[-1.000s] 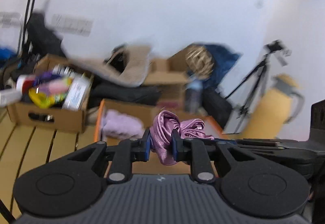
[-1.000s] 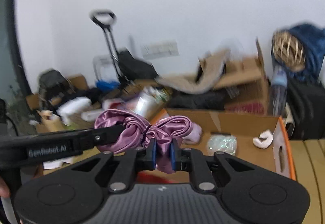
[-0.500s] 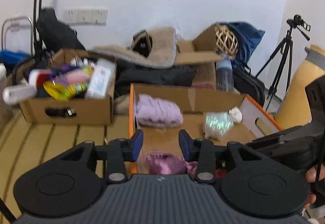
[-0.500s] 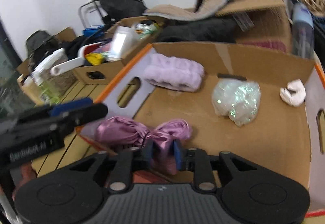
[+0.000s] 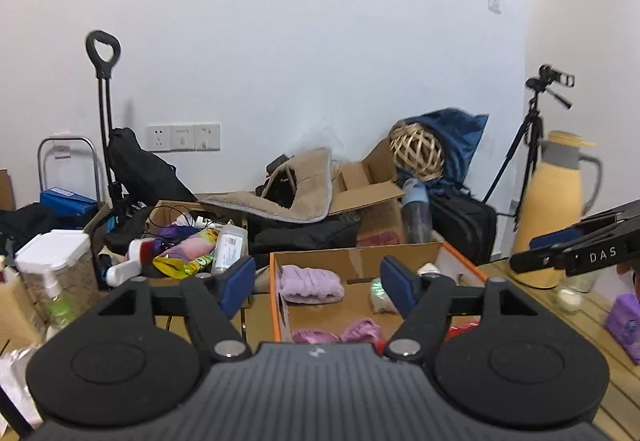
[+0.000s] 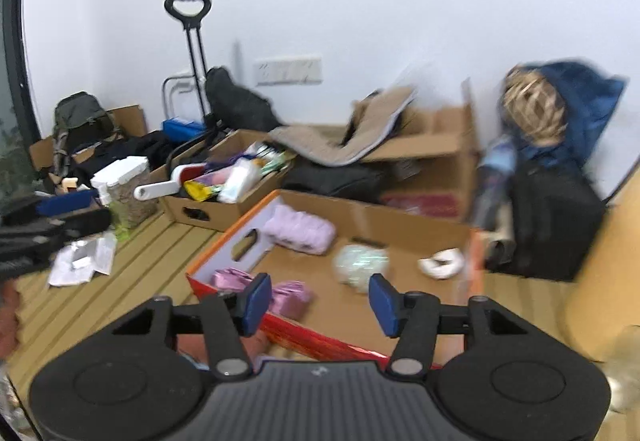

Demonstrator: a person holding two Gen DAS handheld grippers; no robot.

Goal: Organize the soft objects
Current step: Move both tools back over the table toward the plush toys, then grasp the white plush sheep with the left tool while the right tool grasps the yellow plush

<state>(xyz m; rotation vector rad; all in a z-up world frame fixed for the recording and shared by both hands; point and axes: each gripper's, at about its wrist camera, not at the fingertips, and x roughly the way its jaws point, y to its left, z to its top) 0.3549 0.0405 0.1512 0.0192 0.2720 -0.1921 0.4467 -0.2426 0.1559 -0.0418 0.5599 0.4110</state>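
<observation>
A purple satin scrunchie lies in the near left corner of the orange-edged cardboard box; it also shows in the left wrist view. In the same box lie a lilac fuzzy roll, an iridescent pouf and a small white item. My left gripper is open and empty, held above the box's near side. My right gripper is open and empty, just behind the scrunchie.
A second cardboard box full of bottles and packets stands left of the orange box. A white-lidded jar and loose papers lie on the slatted table. A yellow thermos and purple pack stand at right.
Both grippers held the purple scrunchie between them. The left let go first, then the right lowered it into the box and opened. Both have drawn back and up.
</observation>
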